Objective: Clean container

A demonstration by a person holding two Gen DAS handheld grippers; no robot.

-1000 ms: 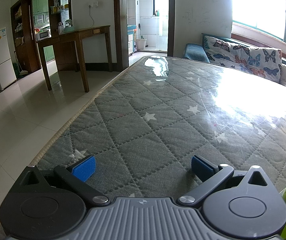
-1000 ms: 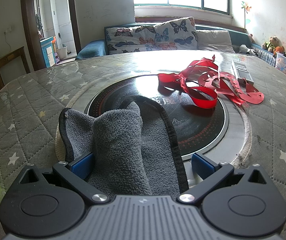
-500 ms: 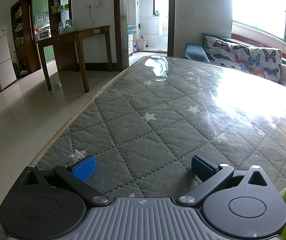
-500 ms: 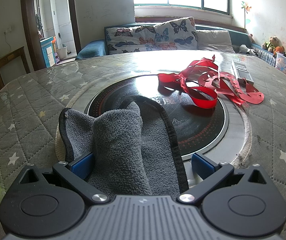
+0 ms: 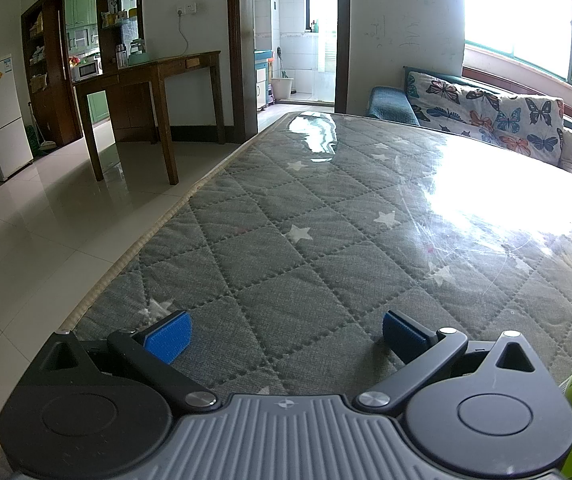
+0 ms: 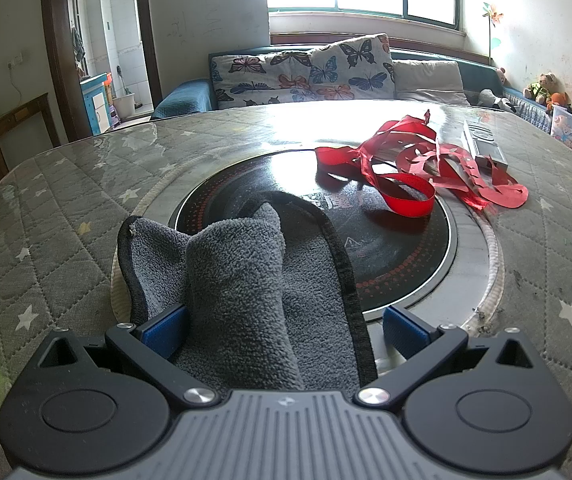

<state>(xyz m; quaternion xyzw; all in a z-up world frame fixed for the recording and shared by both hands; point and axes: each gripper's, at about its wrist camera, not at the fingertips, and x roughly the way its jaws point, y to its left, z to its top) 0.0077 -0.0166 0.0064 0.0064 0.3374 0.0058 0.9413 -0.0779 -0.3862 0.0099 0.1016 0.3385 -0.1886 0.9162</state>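
Left gripper point(image 5: 285, 338) sits low over the quilted star-print table cover point(image 5: 326, 240), blue pads spread wide, nothing between them. Right gripper point(image 6: 284, 334) also spread, with a grey microfibre cloth point(image 6: 242, 280) bunched between its fingers; pads flank the cloth, and no pinch is evident. The cloth lies across the near rim of a round black glass induction cooktop point(image 6: 398, 248) set into the table. Red cut-paper ribbon point(image 6: 414, 172) sprawls over the cooktop's far right edge, a remote control point(image 6: 484, 146) just behind it.
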